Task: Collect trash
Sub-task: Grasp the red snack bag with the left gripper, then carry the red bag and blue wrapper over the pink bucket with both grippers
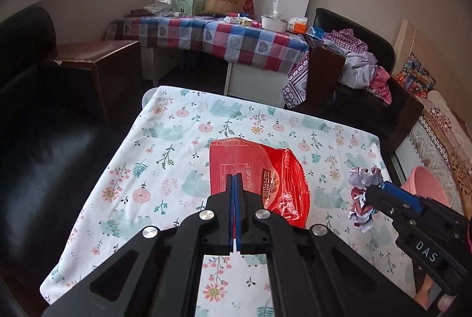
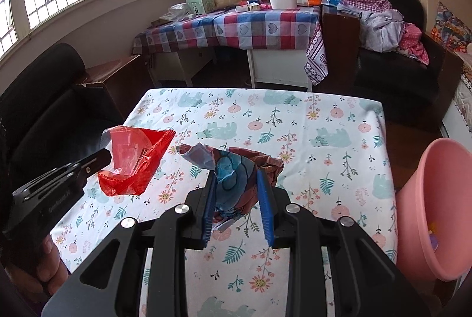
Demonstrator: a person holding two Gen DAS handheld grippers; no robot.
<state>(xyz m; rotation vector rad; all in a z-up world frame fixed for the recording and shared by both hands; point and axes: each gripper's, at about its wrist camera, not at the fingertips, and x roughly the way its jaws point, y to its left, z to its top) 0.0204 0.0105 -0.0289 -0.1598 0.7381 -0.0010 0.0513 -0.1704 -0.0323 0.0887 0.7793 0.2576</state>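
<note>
A red plastic wrapper (image 1: 265, 169) hangs pinched between the blue pads of my left gripper (image 1: 235, 176), which is shut on it. The right wrist view shows that same red wrapper (image 2: 132, 163) lifted off the floral tablecloth (image 2: 324, 125), with the left gripper (image 2: 107, 156) at its left edge. My right gripper (image 2: 235, 176) is shut on a crumpled, colourful paper wrapper (image 2: 236, 193), held a little above the cloth. In the left wrist view the crumpled wrapper (image 1: 361, 181) shows at the tip of the right gripper (image 1: 371, 193).
A pink plastic bin (image 2: 442, 199) stands on the floor off the table's right edge, with small bits inside. A black sofa (image 1: 44, 140) lies to the left. Beyond the table are a checked-cloth table (image 2: 236, 24) with bags and boxes, and an armchair (image 2: 383, 21) piled with clothes.
</note>
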